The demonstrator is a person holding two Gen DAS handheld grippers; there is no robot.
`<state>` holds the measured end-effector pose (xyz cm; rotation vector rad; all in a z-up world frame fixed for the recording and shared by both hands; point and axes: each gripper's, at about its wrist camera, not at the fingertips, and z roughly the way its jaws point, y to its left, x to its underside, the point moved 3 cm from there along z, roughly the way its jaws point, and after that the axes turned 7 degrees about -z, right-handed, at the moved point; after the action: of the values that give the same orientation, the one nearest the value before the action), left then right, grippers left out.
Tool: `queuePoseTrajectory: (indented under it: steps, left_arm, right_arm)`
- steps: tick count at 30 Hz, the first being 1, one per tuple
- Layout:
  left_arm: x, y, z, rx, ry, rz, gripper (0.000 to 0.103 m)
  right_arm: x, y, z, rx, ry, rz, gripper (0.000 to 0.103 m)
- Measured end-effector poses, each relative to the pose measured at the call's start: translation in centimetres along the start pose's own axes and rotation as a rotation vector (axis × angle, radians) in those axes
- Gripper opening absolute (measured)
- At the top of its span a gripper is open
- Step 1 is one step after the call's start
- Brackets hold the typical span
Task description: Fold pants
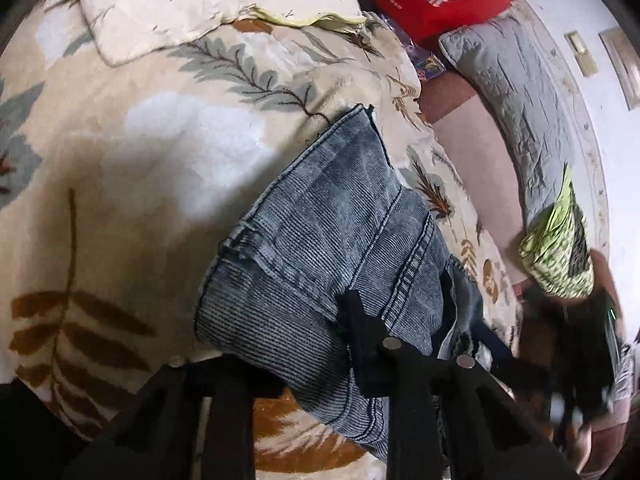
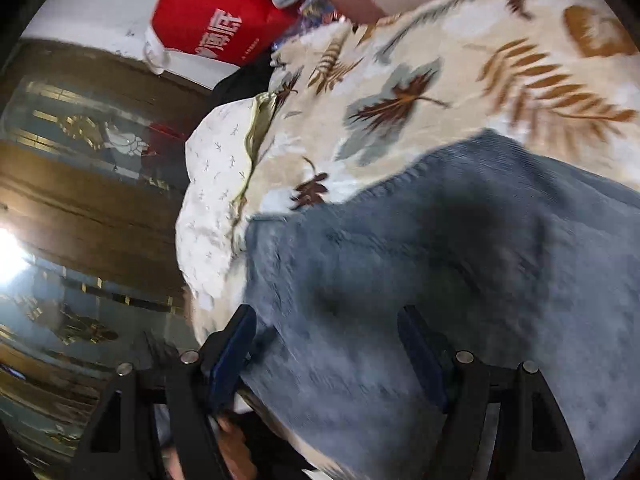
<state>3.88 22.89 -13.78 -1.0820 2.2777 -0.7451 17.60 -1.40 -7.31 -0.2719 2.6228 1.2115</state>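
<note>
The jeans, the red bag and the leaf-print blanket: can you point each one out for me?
Jeans (image 1: 320, 216), left wrist view, on the ribbed denim near the seams.
Red bag (image 2: 216, 20), right wrist view, on its red side above the white lettering.
Blanket (image 1: 132, 184), left wrist view, on a bare pale patch beside the jeans.

Blanket (image 1: 132, 152) left of jeans (image 1: 320, 232) open; pillow (image 1: 160, 4) probably blocks beyond

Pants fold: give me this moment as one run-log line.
pants: folded, on leaf-print blanket | left gripper: clamped on denim edge | right gripper: open above denim, nothing held
</note>
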Motion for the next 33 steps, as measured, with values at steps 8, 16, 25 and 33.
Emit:
queuePoseTrajectory:
  steps: [8,16,25,33]
  left_arm:
    - [0.1,-0.5,0.3,0.058,0.011,0.026,0.057]
    - [0.1,-1.4,0.8,-0.030,-0.012,0.067,0.032]
    - [0.5,-3.7,-0.7,-0.091,-0.089,0.161,0.019]
    - [1.4,-7.4,-2.8,-0.132,-0.172,0.271,0.016]
  right_arm:
    - [-3.2,-2.7,5.8,0.039,0.056,0.097,0.076]
    - [-2.6,-2.9,5.8,0.123,0.076,0.051,0.082]
    - [3.2,-2.7,-5.8,0.118,-0.042,-0.042,0.082]
    - [9.5,-8.3,-9.9,0.123,-0.097,0.043,0.082]
